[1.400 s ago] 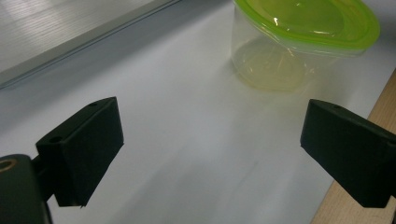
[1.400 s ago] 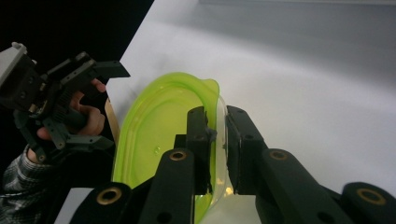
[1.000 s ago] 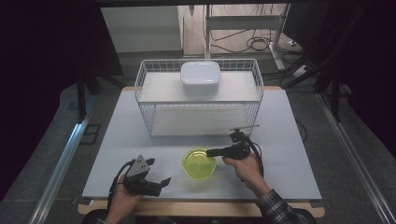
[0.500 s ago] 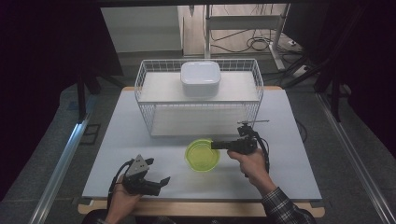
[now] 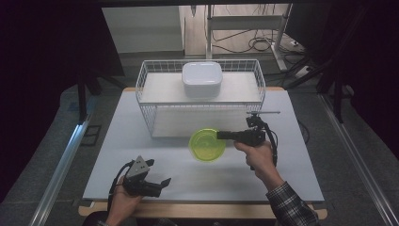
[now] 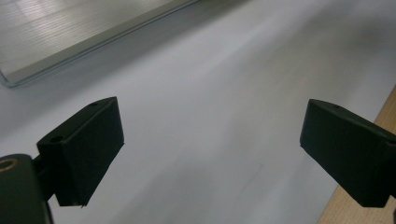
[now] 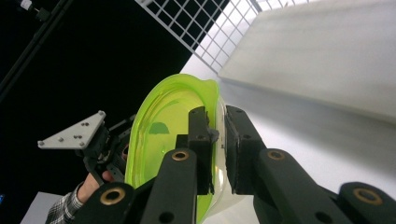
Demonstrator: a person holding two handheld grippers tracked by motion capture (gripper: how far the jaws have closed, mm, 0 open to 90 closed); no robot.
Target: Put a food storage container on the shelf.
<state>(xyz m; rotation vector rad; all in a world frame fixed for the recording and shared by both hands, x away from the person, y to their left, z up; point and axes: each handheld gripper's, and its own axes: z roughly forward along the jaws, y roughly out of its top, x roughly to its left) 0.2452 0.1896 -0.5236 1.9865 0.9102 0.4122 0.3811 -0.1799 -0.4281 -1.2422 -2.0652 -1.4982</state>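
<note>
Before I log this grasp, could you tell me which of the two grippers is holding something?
The right gripper: its jaws clamp the rim of the green bowl, while the left gripper rests open with nothing between them.

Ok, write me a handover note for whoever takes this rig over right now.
Right tool: shut on the rim of the green bowl, which hangs clear of the table in front of the wire basket.
Left tool: open, nothing in it, near the table's front edge.
White lidded container sits in the basket.
Done: bowl gripped and off the table.
Left: probably setting it in the basket.

light: bright tabletop, dark surrounds | blur: left claw view soft
</note>
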